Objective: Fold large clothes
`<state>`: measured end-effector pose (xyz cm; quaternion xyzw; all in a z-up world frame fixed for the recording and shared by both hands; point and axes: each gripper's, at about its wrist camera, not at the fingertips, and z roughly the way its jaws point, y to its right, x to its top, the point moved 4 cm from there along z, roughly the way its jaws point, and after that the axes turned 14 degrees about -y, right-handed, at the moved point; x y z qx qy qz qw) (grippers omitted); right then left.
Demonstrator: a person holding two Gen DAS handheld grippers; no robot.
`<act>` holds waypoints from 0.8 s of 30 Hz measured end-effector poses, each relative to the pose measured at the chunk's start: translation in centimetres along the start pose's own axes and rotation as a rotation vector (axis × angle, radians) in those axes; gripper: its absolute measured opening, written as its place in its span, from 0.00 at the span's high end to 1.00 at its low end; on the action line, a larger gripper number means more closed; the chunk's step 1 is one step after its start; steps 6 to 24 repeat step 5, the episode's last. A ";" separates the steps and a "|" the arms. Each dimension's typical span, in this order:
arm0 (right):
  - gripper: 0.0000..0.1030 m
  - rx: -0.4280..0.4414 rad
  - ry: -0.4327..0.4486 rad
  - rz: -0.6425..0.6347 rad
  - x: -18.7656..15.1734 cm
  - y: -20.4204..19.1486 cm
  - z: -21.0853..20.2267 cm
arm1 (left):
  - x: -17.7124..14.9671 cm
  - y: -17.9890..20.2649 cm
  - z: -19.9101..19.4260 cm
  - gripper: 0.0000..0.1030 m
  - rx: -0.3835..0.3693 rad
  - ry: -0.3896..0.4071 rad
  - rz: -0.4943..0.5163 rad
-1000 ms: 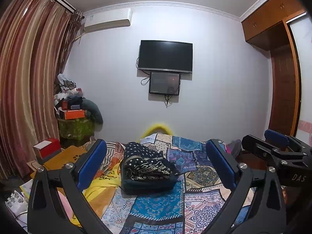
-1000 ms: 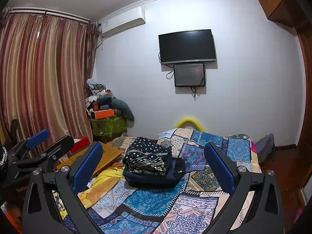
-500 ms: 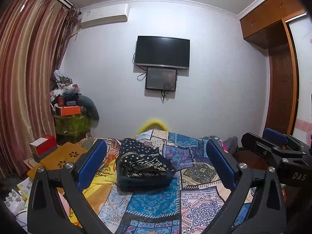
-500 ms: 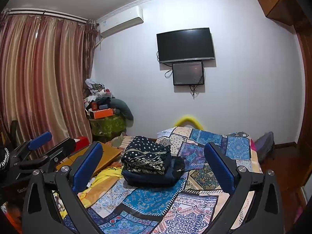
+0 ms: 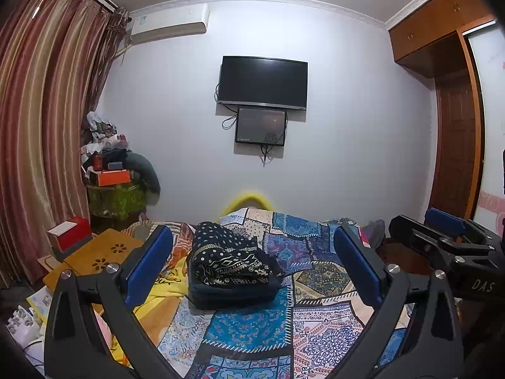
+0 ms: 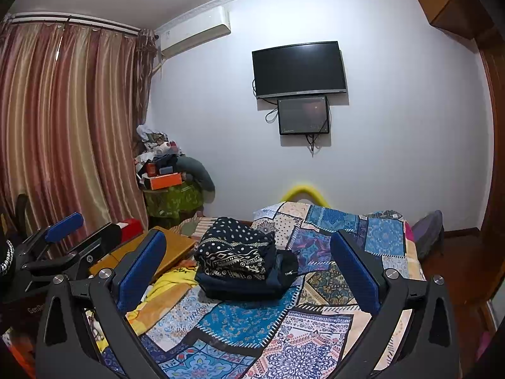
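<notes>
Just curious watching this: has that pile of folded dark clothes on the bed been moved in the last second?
No. The folded pile sits on the same blue patch of the patchwork bedspread as earlier; only the cameras shifted slightly.

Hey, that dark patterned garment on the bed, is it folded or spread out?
Folded. The dark patterned garment sits as a compact layered bundle on a navy folded piece, stacked on the patchwork bedspread, untouched by either tongs.
</notes>
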<state>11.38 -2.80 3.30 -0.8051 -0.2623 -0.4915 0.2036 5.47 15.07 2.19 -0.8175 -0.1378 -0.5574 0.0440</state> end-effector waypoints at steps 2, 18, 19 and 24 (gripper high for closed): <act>0.00 -0.001 -0.005 0.000 0.0 0.0 0.1 | 0.0 0.0 0.1 0.01 0.000 -0.003 -0.002; 0.00 -0.004 -0.011 -0.002 0.1 0.0 0.3 | 0.0 -0.1 0.3 0.01 0.000 -0.011 -0.003; 0.00 -0.004 -0.011 -0.002 0.1 0.0 0.3 | 0.0 -0.1 0.3 0.01 0.000 -0.011 -0.003; 0.00 -0.004 -0.011 -0.002 0.1 0.0 0.3 | 0.0 -0.1 0.3 0.01 0.000 -0.011 -0.003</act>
